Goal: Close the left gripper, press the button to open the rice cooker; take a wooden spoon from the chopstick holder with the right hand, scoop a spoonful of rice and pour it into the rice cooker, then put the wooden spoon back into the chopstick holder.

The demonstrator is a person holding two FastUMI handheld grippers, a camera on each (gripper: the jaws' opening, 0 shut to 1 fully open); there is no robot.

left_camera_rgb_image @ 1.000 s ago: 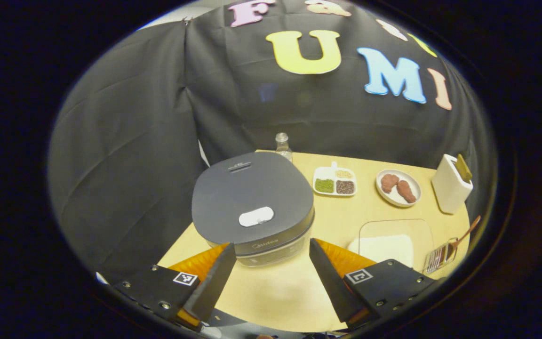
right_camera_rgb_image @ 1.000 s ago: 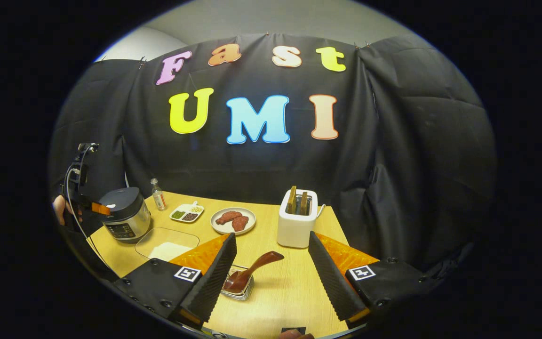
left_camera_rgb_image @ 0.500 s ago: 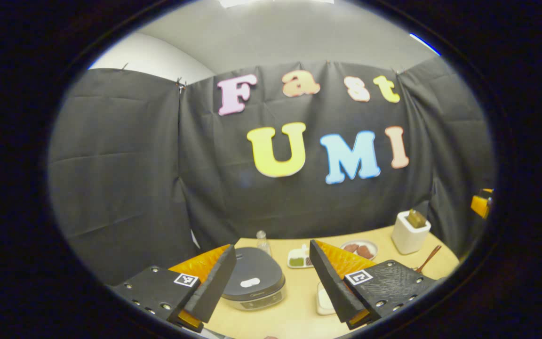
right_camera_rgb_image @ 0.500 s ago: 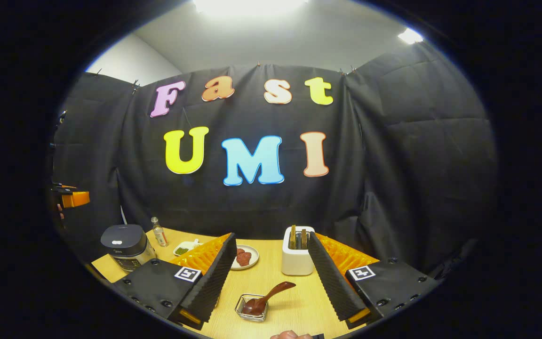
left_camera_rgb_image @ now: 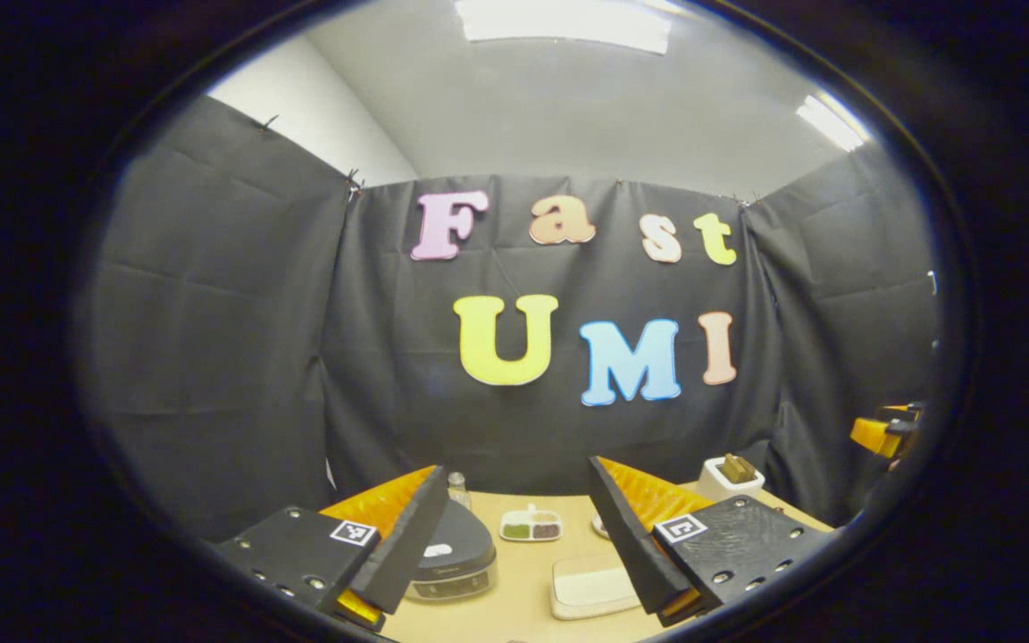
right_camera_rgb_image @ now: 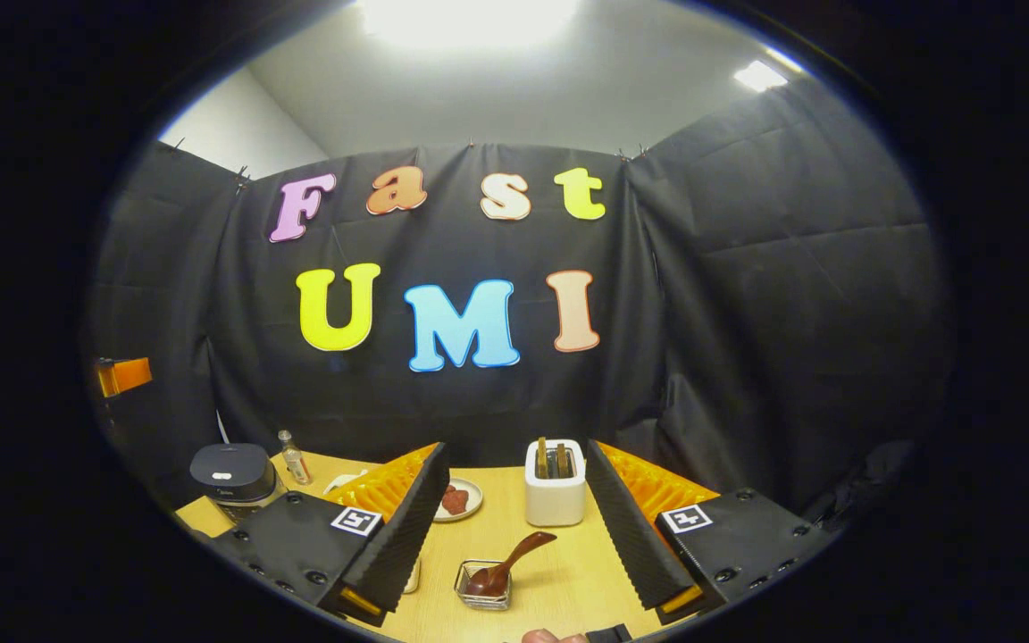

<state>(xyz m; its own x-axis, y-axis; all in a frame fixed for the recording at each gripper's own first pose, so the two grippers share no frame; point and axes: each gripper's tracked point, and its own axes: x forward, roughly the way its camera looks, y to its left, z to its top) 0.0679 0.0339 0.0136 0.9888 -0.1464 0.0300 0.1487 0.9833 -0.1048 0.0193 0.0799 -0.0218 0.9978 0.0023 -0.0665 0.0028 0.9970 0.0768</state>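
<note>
Both jaws wide apart, rice cooker (left_camera_rgb_image: 452, 558) lid shut, smaller than 1s ago, spoon (right_camera_rgb_image: 506, 563) untouched.

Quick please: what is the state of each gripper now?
Left gripper: open, holding nothing.
Right gripper: open, holding nothing.

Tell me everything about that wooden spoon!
The wooden spoon is dark reddish-brown and glossy. Its bowl sits down inside a small clear holder on the tan table, and its handle leans up toward the right. Nothing grips it; the right gripper stands open around it.
</note>
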